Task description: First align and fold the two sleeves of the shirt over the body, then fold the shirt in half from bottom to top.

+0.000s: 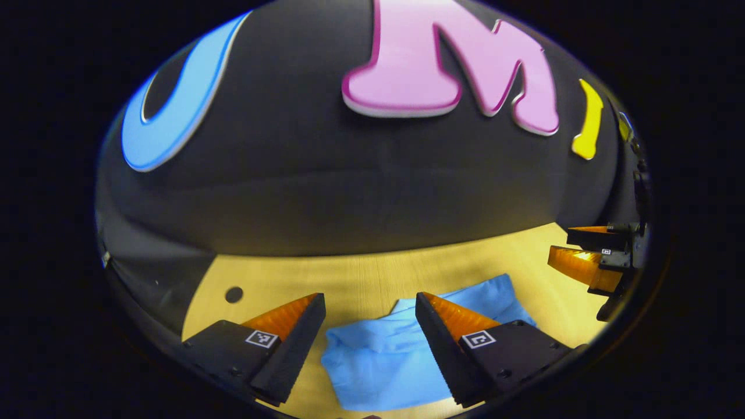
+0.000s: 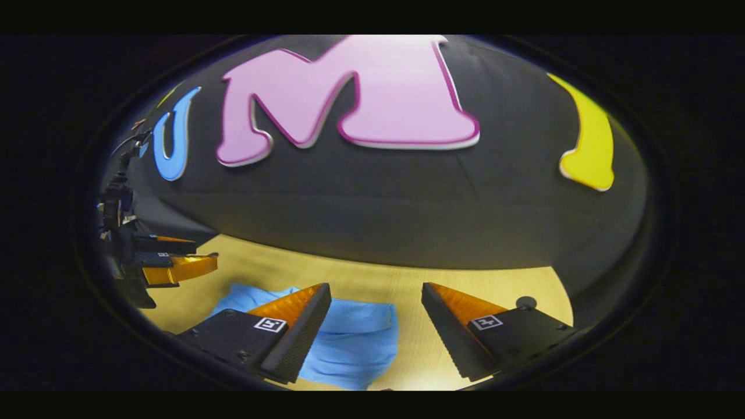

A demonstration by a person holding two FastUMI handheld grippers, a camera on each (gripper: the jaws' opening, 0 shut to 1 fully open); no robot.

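We see a blue shirt (image 1: 384, 355) lying in a compact bundle on a pale wooden table (image 1: 361, 279), in front of a dark cloth wall. In the left gripper view, our left gripper (image 1: 369, 326) hovers above the table with its two fingers spread wide apart and nothing between them; the shirt sits at about six o'clock, partly under the right-hand finger, and stretches away toward two o'clock. The right gripper (image 1: 573, 247) appears at about three o'clock, near the edge, lifted off the table; its fingers look a little apart and hold nothing. In the right gripper view, the right gripper (image 2: 375, 314) also has its fingers wide apart and empty, and the shirt (image 2: 355, 343) lies at about seven o'clock, half behind the left-hand finger, with the left gripper (image 2: 198, 256) farther off at nine o'clock. The shirt's long axis seems to run across the table from one gripper's side to the other, and we judge that it sits closer to the left gripper. It looks already gathered or folded, but we cannot tell the sleeves, collar or hem apart, because the fingers cover parts of it and its near edge is cut off at the bottom of both views. A small dark hole (image 1: 234, 294) marks the table toward eight o'clock in the left gripper view.
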